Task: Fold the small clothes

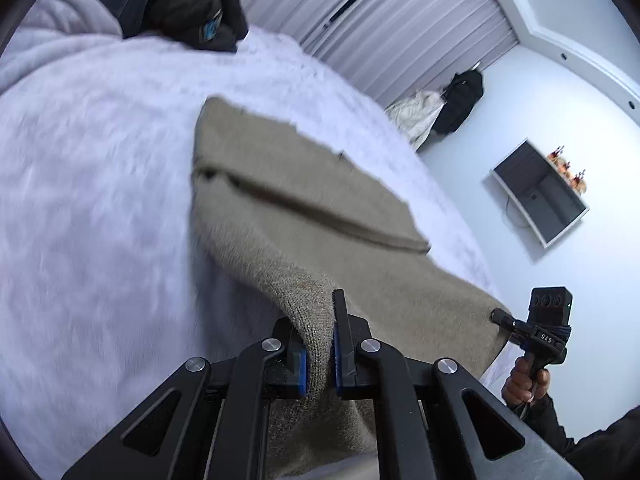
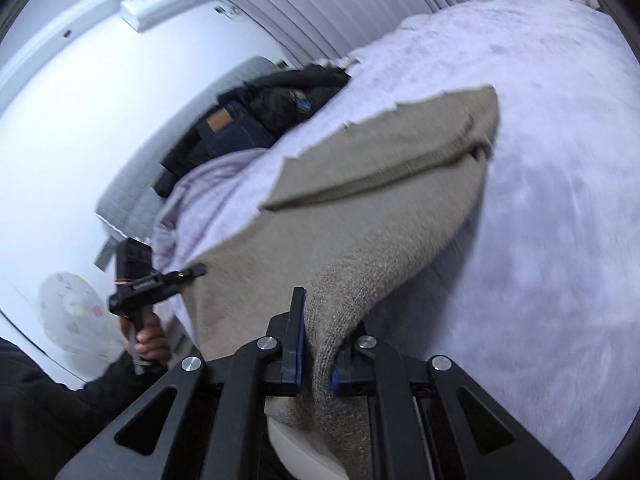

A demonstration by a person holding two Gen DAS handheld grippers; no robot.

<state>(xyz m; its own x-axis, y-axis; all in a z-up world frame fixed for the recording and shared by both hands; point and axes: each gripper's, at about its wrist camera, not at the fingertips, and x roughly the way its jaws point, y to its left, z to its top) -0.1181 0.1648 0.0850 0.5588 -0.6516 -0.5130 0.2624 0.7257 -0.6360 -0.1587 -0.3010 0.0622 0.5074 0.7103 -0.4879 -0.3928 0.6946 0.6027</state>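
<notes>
A beige knit garment [image 1: 304, 208] lies stretched over a bed with a pale lilac fleece blanket [image 1: 100, 200]. Its near edge is lifted off the bed. My left gripper [image 1: 320, 344] is shut on one near corner of the garment. My right gripper [image 2: 316, 344] is shut on the other near corner of the garment [image 2: 380, 184]. The right gripper also shows in the left wrist view [image 1: 500, 316], pinching the cloth's edge. The left gripper shows in the right wrist view [image 2: 196, 270] doing the same. The garment's far end rests on the blanket [image 2: 560, 200].
Dark clothes [image 1: 192, 4] and jeans [image 2: 224, 124] are piled at the head of the bed. A wall-mounted screen [image 1: 540, 196] and a hanging black bag [image 1: 460, 100] are on the white wall. A patterned white bag [image 2: 72, 312] sits by the wall.
</notes>
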